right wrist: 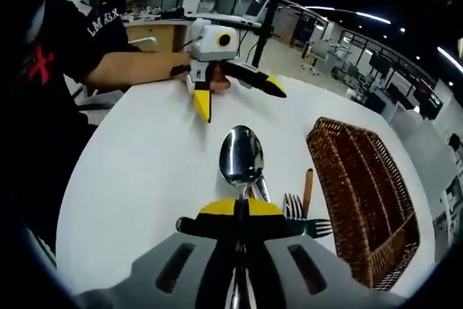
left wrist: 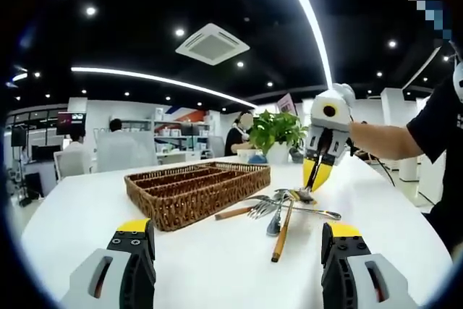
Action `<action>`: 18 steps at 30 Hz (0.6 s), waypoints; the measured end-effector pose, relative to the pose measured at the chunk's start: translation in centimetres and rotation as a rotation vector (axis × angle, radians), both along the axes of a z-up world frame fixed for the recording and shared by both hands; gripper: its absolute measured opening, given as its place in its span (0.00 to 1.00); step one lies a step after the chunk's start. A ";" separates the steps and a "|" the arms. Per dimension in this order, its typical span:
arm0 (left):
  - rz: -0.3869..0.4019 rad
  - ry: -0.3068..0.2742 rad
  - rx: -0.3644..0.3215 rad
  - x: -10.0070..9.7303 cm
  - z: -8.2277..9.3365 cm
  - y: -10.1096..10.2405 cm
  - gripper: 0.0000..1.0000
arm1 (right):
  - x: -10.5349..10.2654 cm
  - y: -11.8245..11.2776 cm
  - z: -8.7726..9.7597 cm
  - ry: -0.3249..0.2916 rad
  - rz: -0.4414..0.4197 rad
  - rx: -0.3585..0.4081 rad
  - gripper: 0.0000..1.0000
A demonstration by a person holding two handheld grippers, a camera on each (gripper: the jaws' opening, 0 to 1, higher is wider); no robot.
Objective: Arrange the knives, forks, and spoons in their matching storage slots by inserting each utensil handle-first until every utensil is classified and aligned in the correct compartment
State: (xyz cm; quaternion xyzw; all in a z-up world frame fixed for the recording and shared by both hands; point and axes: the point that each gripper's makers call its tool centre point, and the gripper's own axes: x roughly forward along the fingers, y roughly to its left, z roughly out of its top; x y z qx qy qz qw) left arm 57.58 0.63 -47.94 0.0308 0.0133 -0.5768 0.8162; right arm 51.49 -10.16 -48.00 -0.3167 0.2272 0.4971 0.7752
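Now right tool (right wrist: pixel 241 211) grips spoon (right wrist: pixel 241 155) (left tool (left wrist: pixel 235 247) agape).

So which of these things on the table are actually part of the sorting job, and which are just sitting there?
Part of the job:
- wicker tray with its slots
- spoon, clamped in the right gripper
- forks and wooden-handled utensil in the pile
- left gripper, open

Just lying about:
- potted plant
- white table
- office chairs
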 end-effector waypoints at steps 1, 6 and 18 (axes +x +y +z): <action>0.000 0.000 0.000 0.0 0.0 0.0 1.00 | 0.1 0.0 0.4 -0.012 -0.003 -0.001 0.00; 0.000 -0.001 -0.003 -0.1 0.1 0.0 1.00 | -0.3 0.2 2.0 -0.034 0.012 -0.006 0.00; 0.033 -0.016 0.009 0.3 0.0 0.3 1.00 | -0.1 0.1 5.2 -0.099 0.002 -0.040 0.00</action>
